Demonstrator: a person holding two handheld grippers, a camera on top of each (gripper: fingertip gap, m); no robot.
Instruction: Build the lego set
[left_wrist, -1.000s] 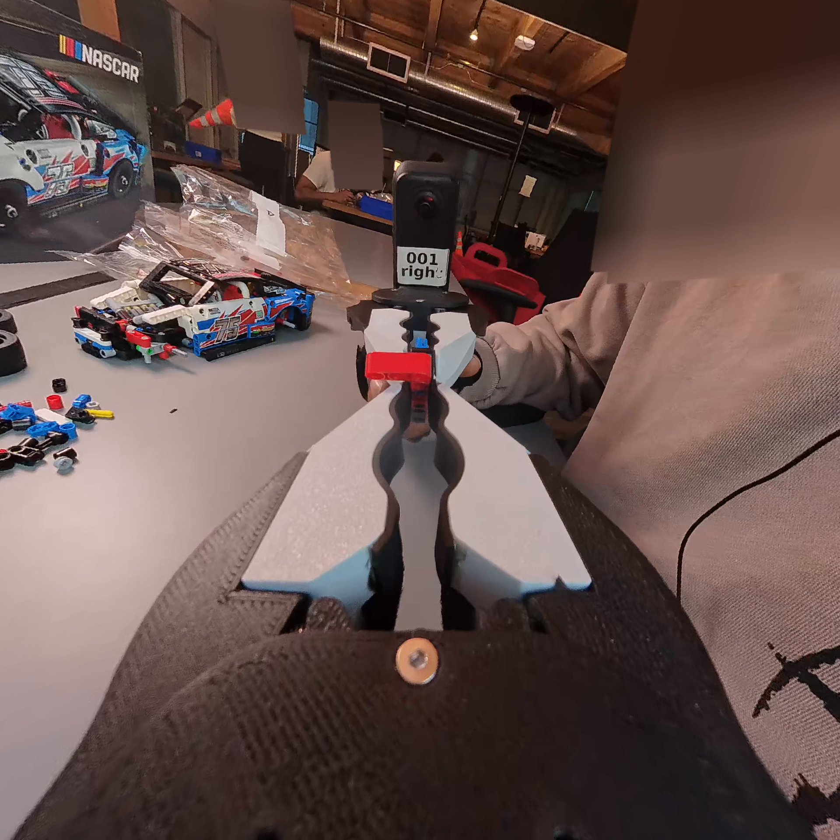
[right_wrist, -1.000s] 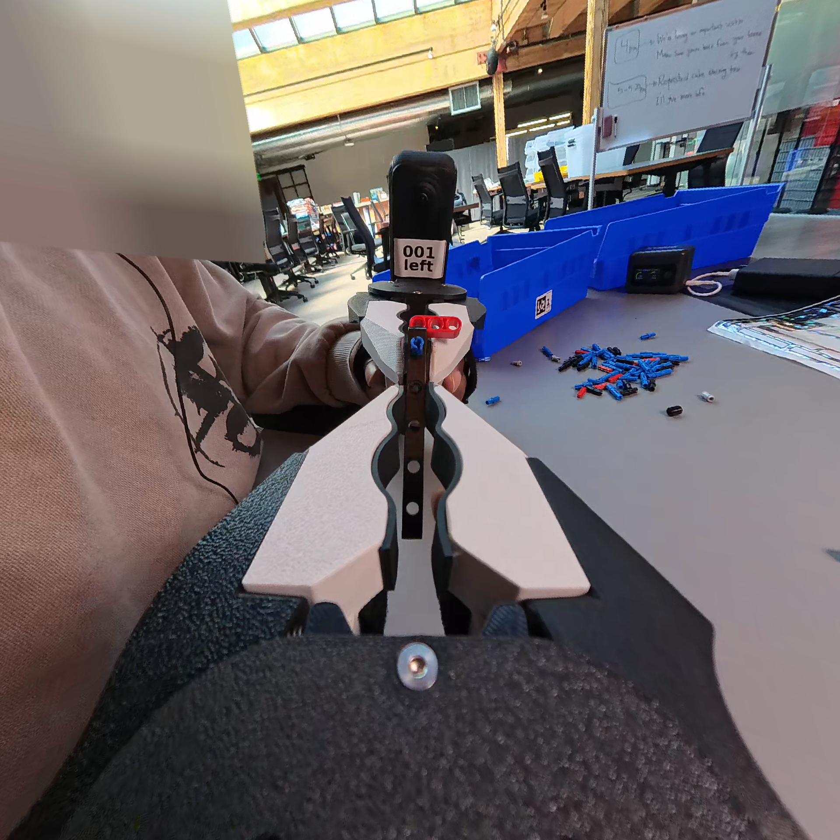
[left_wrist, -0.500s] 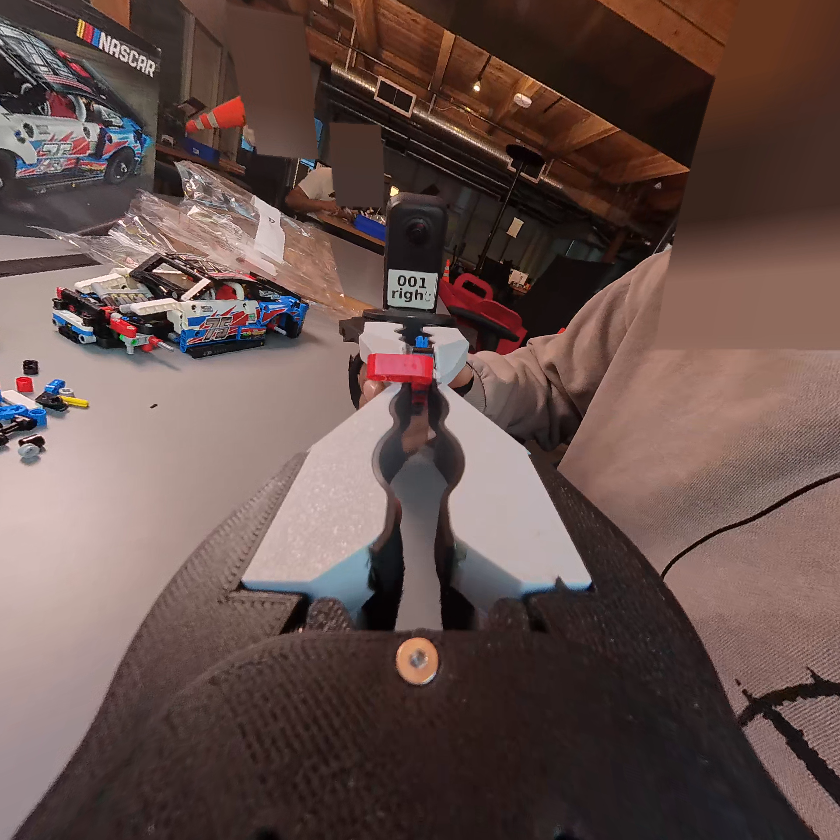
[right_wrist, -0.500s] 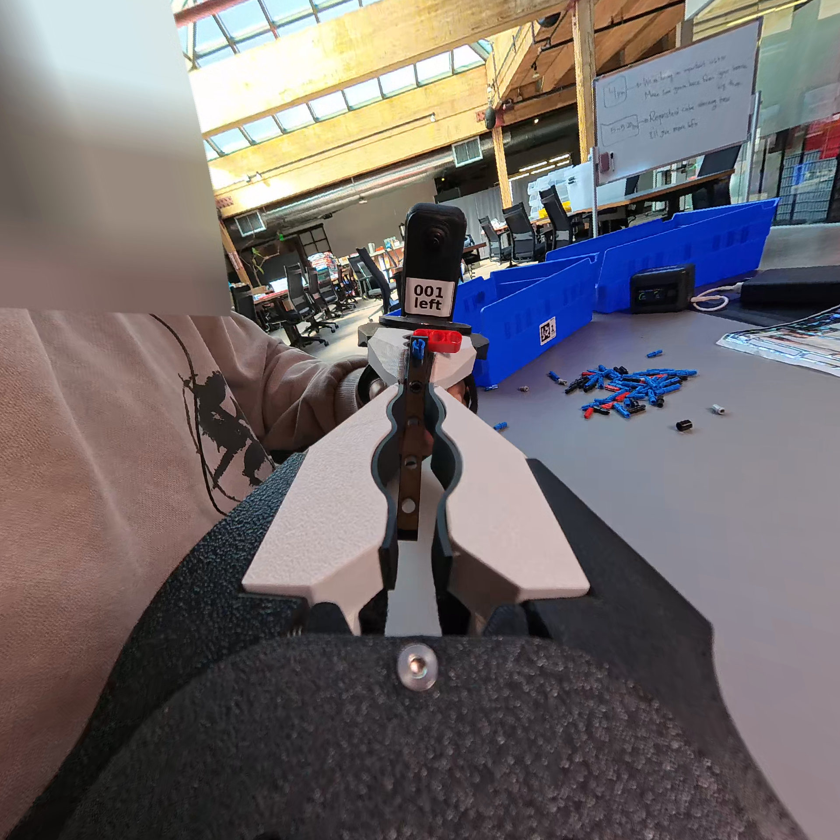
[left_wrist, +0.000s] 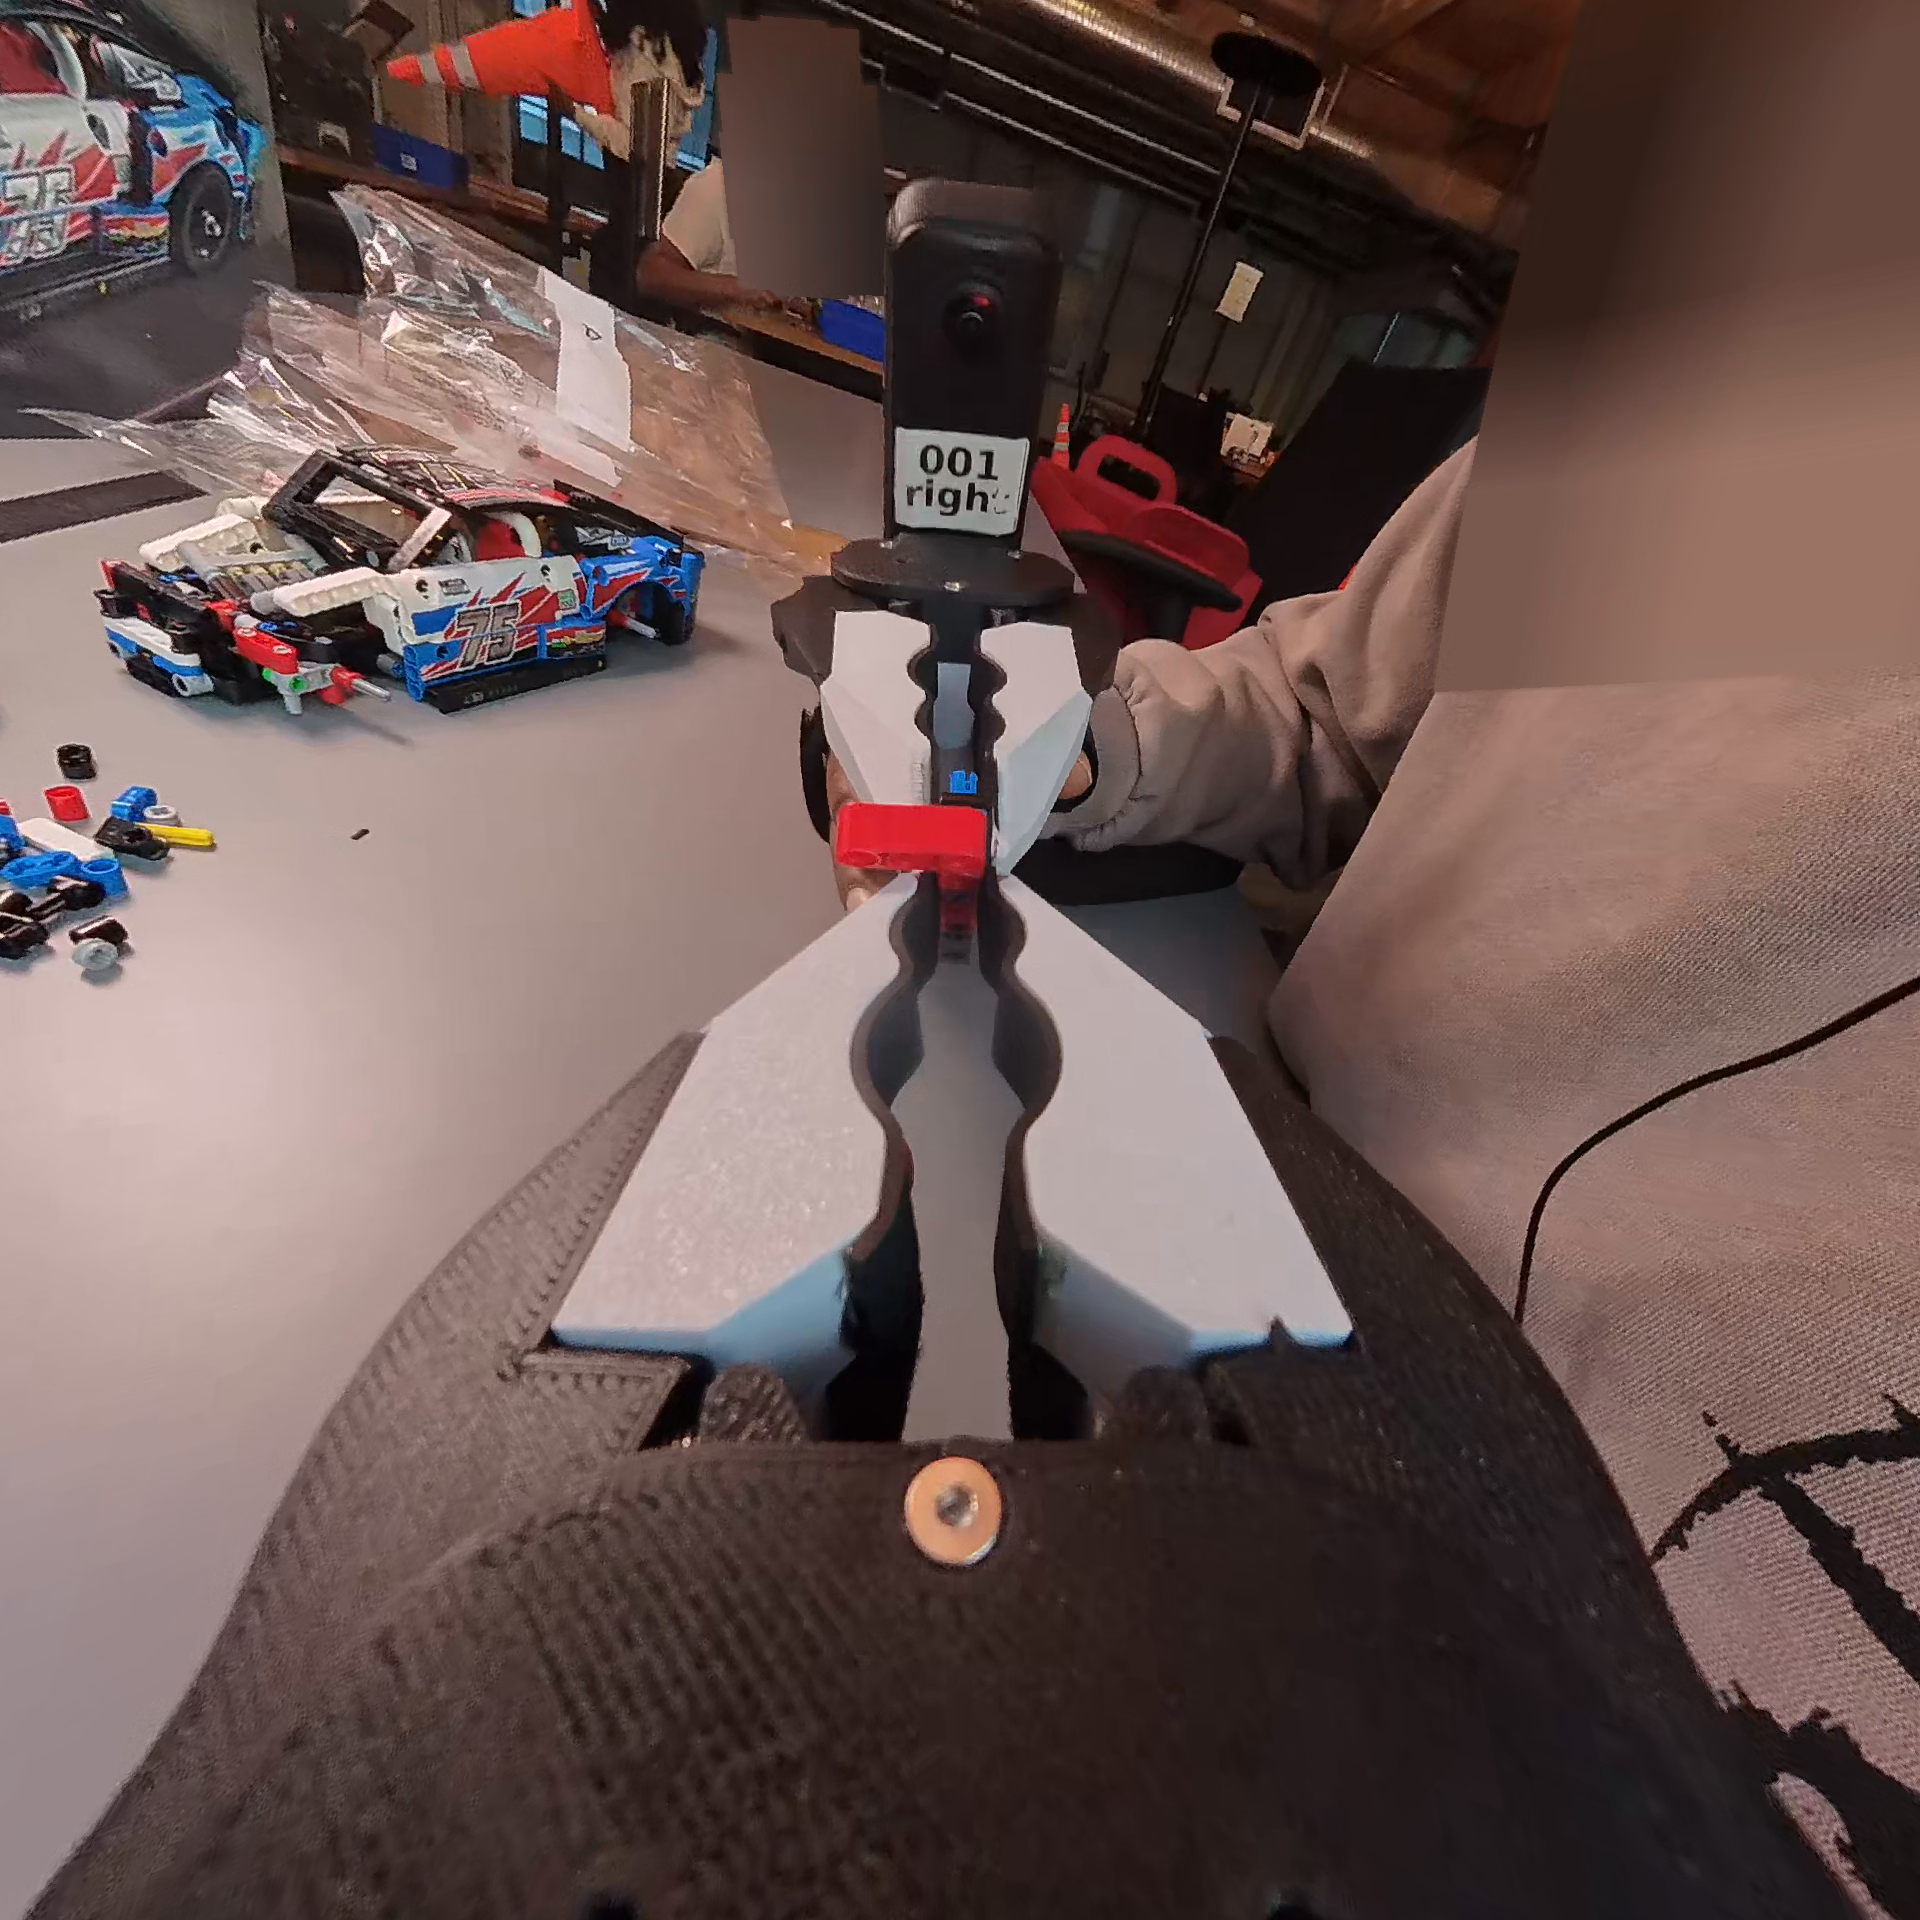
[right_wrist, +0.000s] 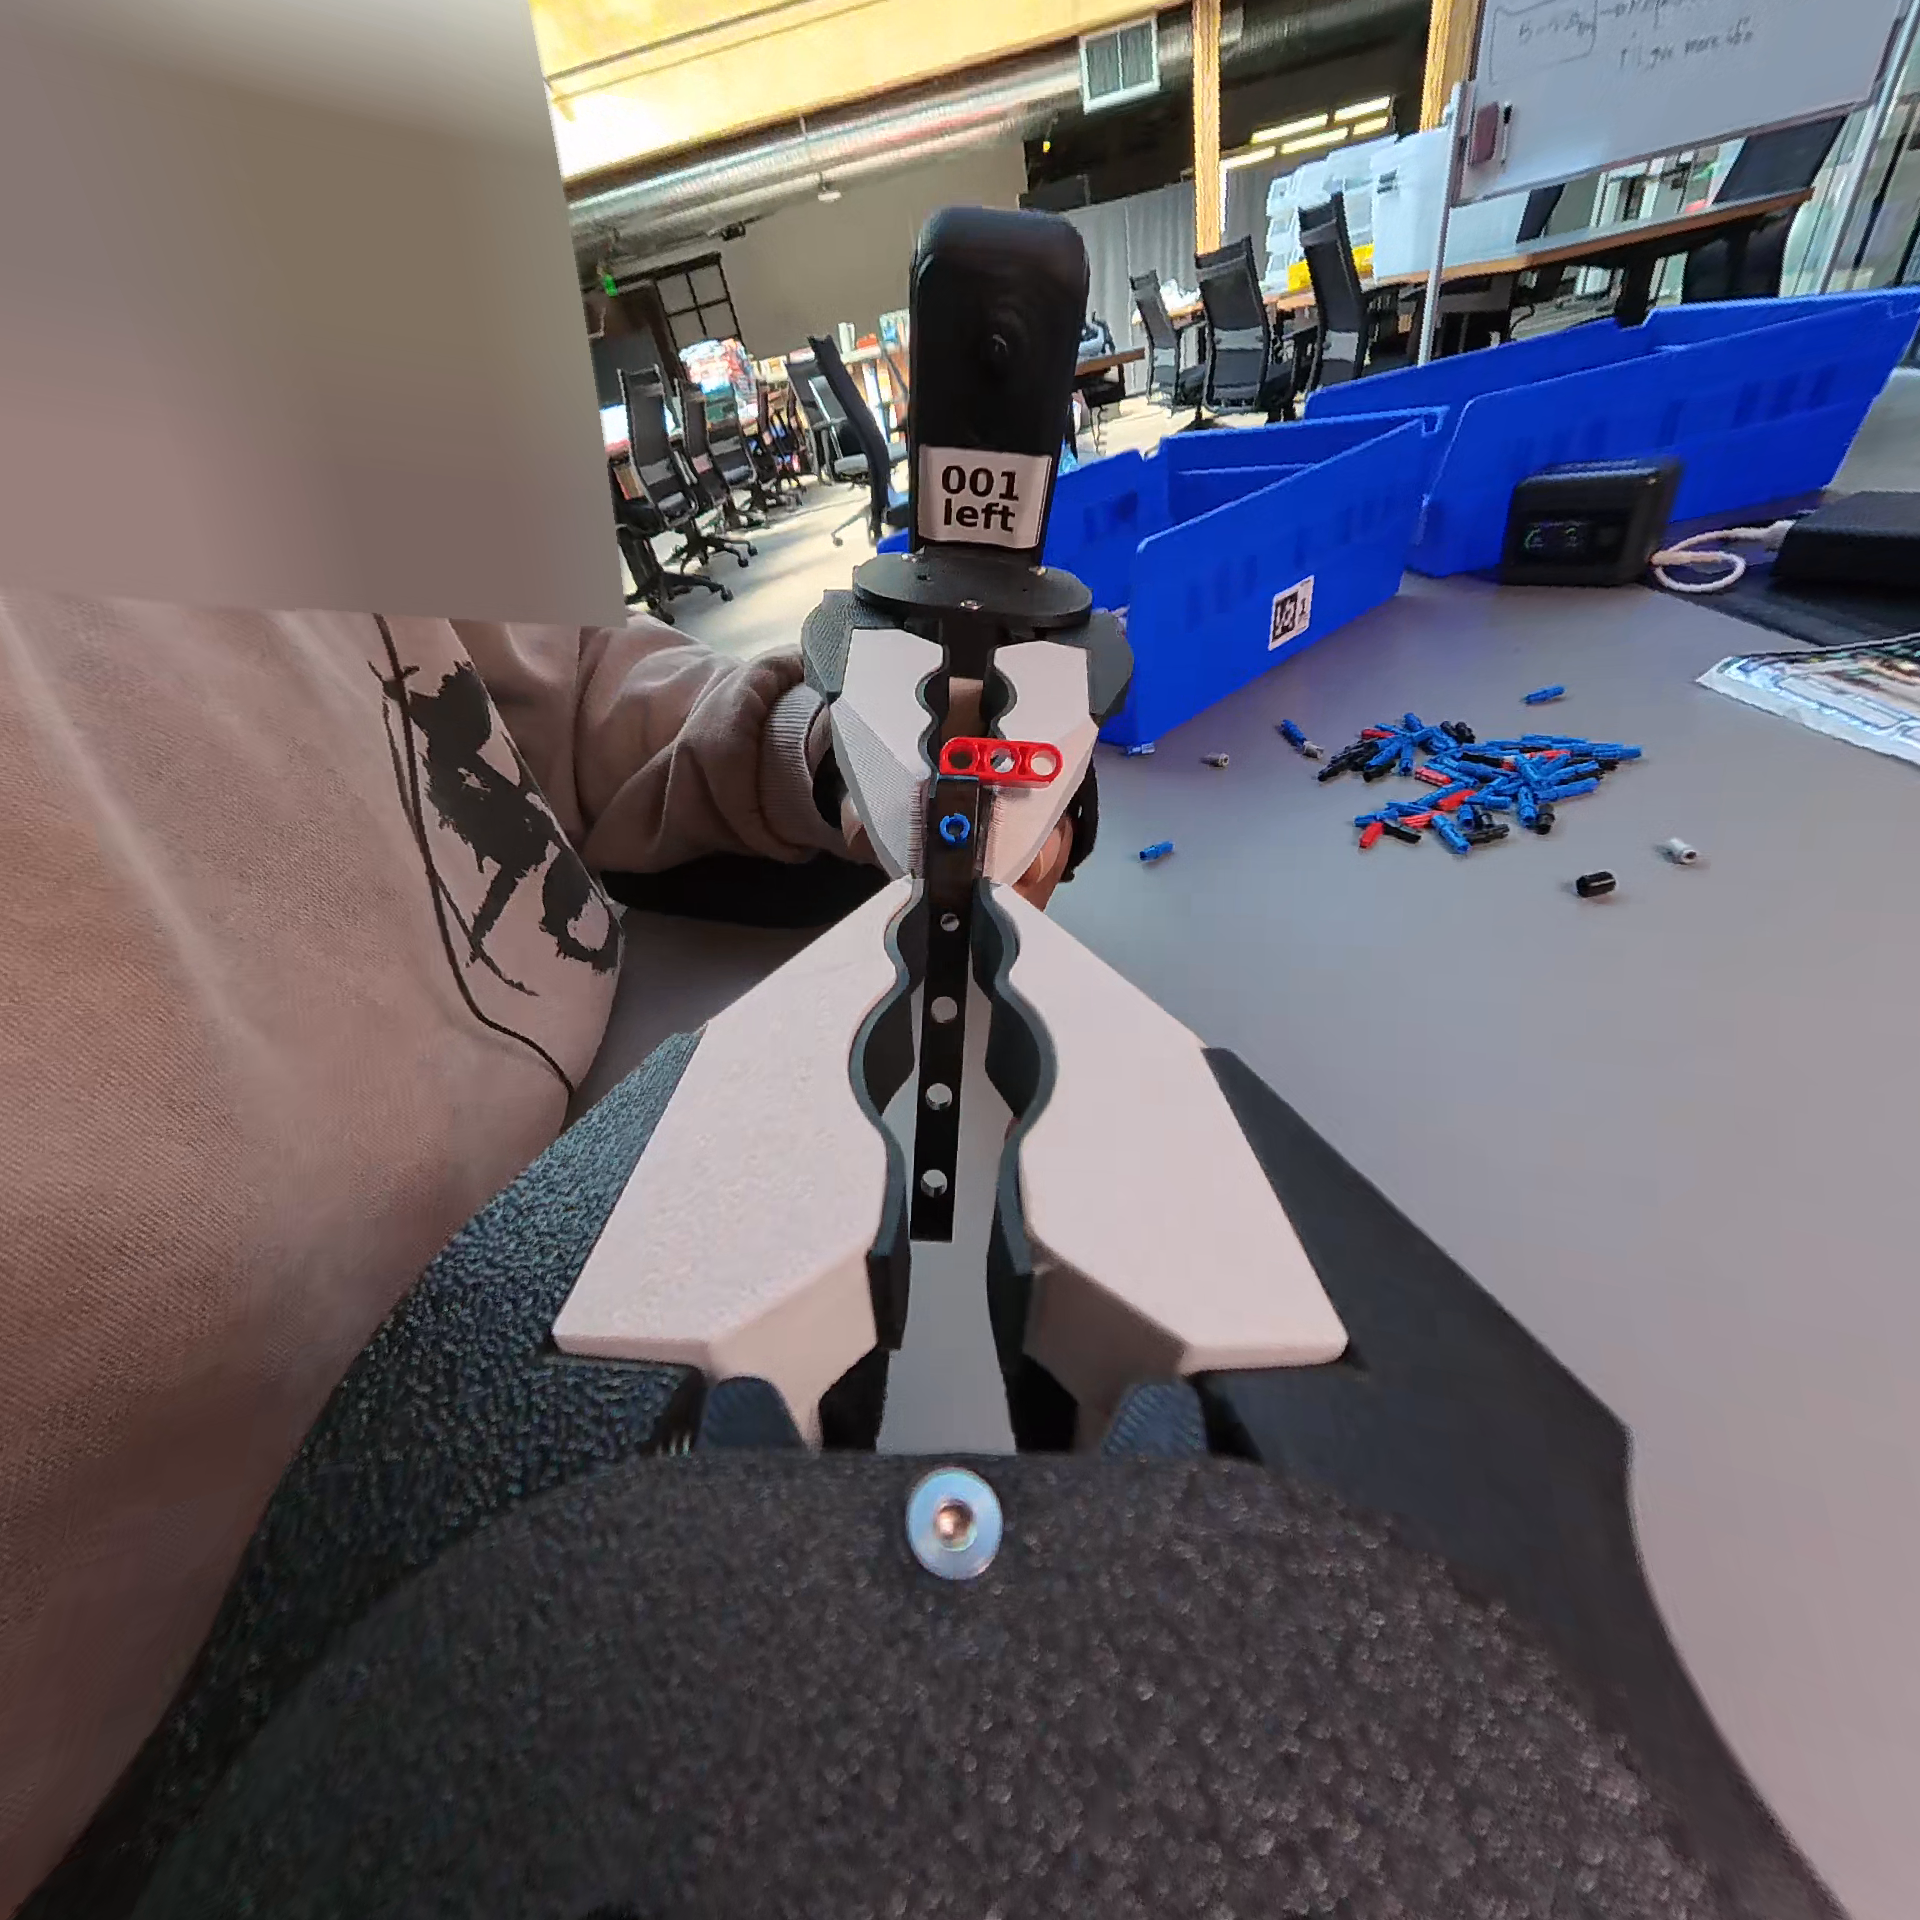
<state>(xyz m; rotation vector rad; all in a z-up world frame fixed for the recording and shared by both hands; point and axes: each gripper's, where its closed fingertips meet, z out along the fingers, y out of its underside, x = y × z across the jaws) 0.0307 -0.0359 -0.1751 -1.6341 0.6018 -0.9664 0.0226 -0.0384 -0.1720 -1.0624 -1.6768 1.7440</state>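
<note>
The left gripper (left_wrist: 956, 914) was nipped shut on a small red beam (left_wrist: 912, 837), which stood crosswise at its fingertips. Facing it tip to tip, the right gripper (right_wrist: 951, 894) was pinched on a long black beam (right_wrist: 940, 1049) lying lengthwise between its fingers, with a blue pin (right_wrist: 954, 827) in the hole at its far end, just below the red piece. Both pieces were held above the near edge of the grey table (left_wrist: 312, 1091), in front of the person's beige sweatshirt (left_wrist: 1662, 1039). Each gripper carried a black camera with a white printed sticker on it. Toward the table's left side lay loose parts (left_wrist: 73, 862) in blue, black, red and yellow, and beyond them the part-built race car (left_wrist: 395, 592) with number decals, clear plastic bags (left_wrist: 499, 353) and the printed set box (left_wrist: 114, 177) at the far left corner. On the right side lay a heap of blue, black and red pins (right_wrist: 1475, 769), then blue bins (right_wrist: 1455, 499), one bearing a small square sticker, and a whiteboard with handwriting farther off.
</note>
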